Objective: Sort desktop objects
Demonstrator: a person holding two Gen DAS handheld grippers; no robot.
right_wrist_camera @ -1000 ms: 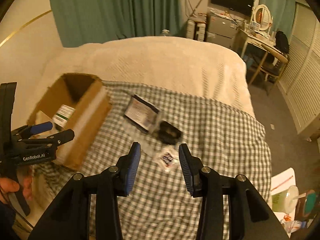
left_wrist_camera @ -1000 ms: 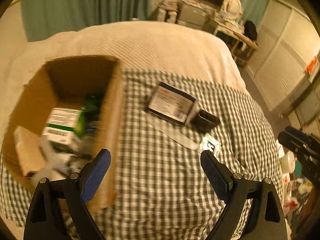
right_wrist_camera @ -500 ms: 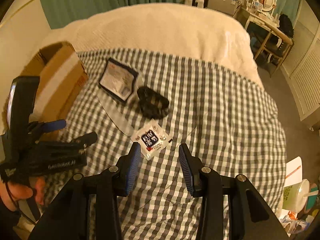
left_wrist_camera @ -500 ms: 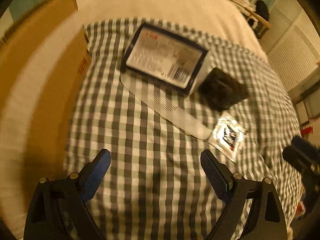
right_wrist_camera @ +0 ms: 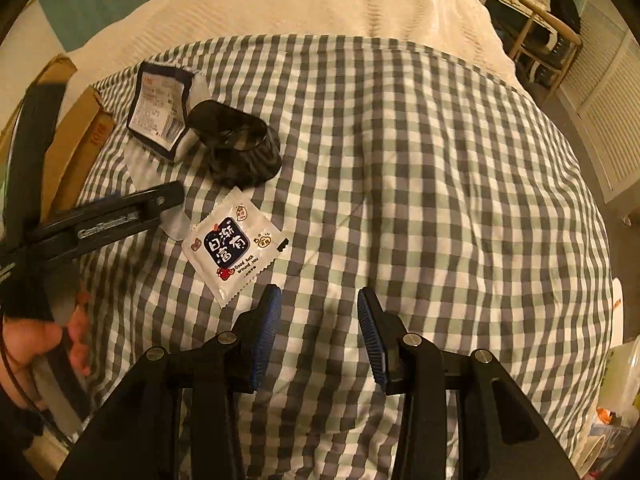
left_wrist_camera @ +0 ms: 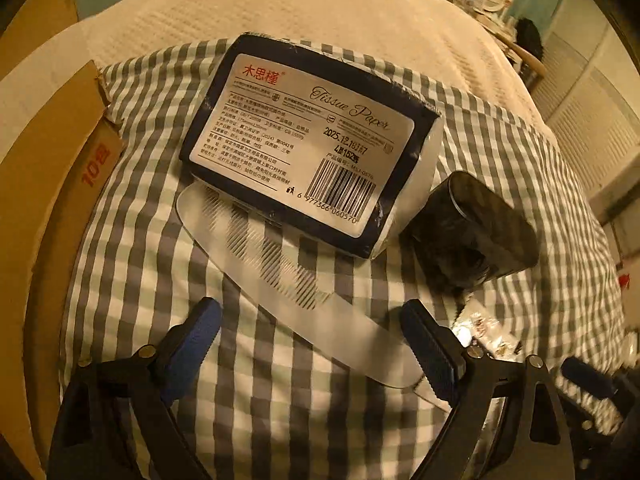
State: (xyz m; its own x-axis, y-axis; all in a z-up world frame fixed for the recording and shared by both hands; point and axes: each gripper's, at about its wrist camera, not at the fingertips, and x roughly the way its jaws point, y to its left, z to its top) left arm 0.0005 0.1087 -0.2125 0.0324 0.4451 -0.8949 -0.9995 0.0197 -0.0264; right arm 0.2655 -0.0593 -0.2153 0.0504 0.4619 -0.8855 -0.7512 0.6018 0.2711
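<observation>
A dark-blue tissue paper pack (left_wrist_camera: 308,148) lies on the checked cloth (left_wrist_camera: 280,400), with a clear plastic comb (left_wrist_camera: 296,280) in front of it and a black case (left_wrist_camera: 476,228) to its right. My left gripper (left_wrist_camera: 312,344) is open, low over the comb's handle end, one finger on each side. In the right wrist view a white snack sachet (right_wrist_camera: 234,244) lies left of my right gripper (right_wrist_camera: 318,320), which is open and empty above the cloth. The pack (right_wrist_camera: 158,110) and black case (right_wrist_camera: 240,152) show there too.
A cardboard box (left_wrist_camera: 44,216) stands at the left edge of the cloth; its inside is hidden. A cream bedspread (right_wrist_camera: 320,0) lies beyond the cloth. Furniture stands at the far right. Cups and litter sit low at the right (right_wrist_camera: 616,400).
My left gripper has moved from over the box to the right and down close to the comb. My right gripper has moved forward and lower, toward the sachet. Both stay open.
</observation>
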